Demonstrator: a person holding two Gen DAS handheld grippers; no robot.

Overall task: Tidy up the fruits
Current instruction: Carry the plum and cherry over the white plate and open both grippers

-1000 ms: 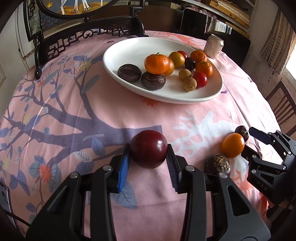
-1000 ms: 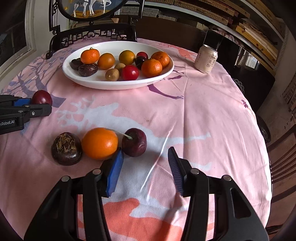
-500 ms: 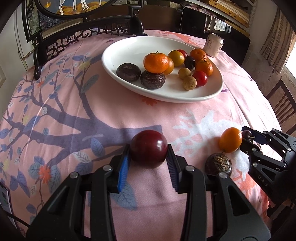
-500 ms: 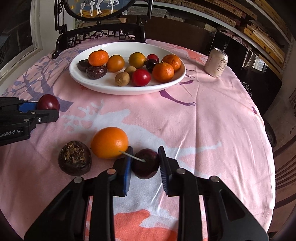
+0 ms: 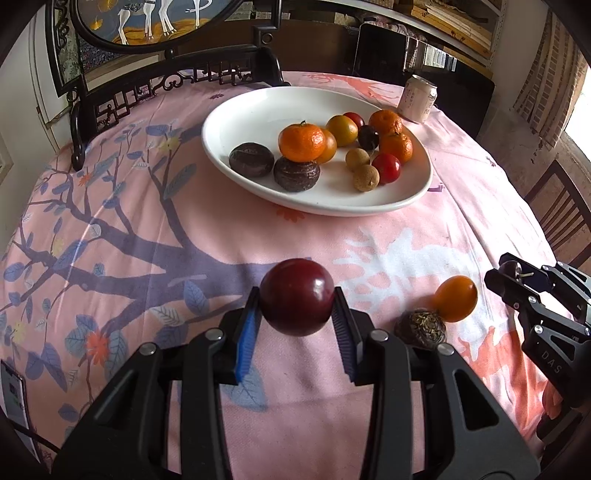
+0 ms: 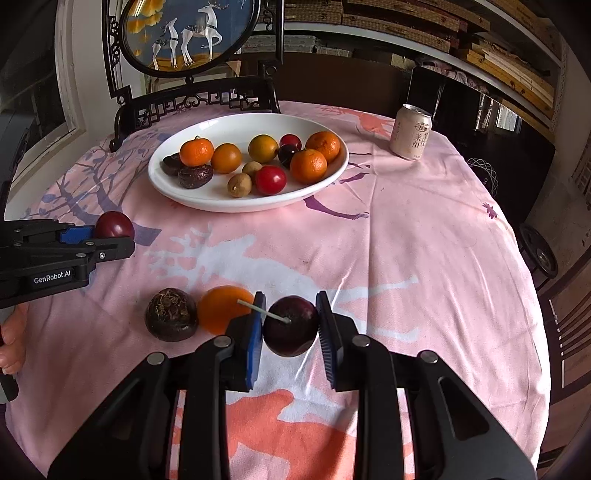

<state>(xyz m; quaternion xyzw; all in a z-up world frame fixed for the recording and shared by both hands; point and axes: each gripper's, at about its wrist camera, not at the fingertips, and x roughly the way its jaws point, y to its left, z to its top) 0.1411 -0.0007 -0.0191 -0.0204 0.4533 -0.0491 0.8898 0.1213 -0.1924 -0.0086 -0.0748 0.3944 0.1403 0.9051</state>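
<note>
My left gripper (image 5: 296,314) is shut on a dark red plum (image 5: 296,296) and holds it above the pink tablecloth; it shows at the left of the right wrist view (image 6: 110,236). My right gripper (image 6: 290,325) is shut on a dark cherry (image 6: 290,325) with a pale stem; it shows at the right edge of the left wrist view (image 5: 517,275). An orange (image 6: 221,308) and a dark passion fruit (image 6: 170,314) lie on the cloth left of the cherry. A white oval plate (image 5: 255,110) with several fruits sits at the far side.
A pale drink can (image 6: 410,132) stands at the back right of the round table. A dark carved chair back (image 6: 199,99) and a framed deer picture (image 6: 184,33) stand behind the plate. A wooden chair (image 5: 561,210) is at the right.
Both grippers have lifted with their fruits, the views showing more of the room. The right gripper, open a second ago, closed on the cherry beside the orange.
</note>
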